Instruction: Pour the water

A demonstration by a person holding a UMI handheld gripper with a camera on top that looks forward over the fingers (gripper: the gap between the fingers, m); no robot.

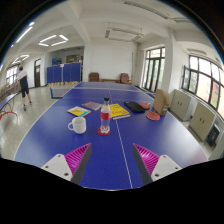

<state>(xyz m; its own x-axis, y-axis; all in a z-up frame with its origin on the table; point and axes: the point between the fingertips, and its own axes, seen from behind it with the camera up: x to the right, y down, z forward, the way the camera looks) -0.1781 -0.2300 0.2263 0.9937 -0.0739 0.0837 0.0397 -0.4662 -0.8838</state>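
On a blue table-tennis bench (60,150) in a large, window-lined hall, a clear water bottle (105,115) with a red label and red cap stands upright near the white centre line, well beyond the fingers. Just beside it, toward the bench's left edge, sits a white mug (78,124). Behind them lie a yellow booklet (78,110), another yellow sheet (119,110) and a dark flat item (137,105); an orange object (153,116) rests near the right edge. The gripper (113,160) hovers low over the near end, its fingers (72,161) spread wide apart with nothing between them. A person (24,84) stands far off at the left.
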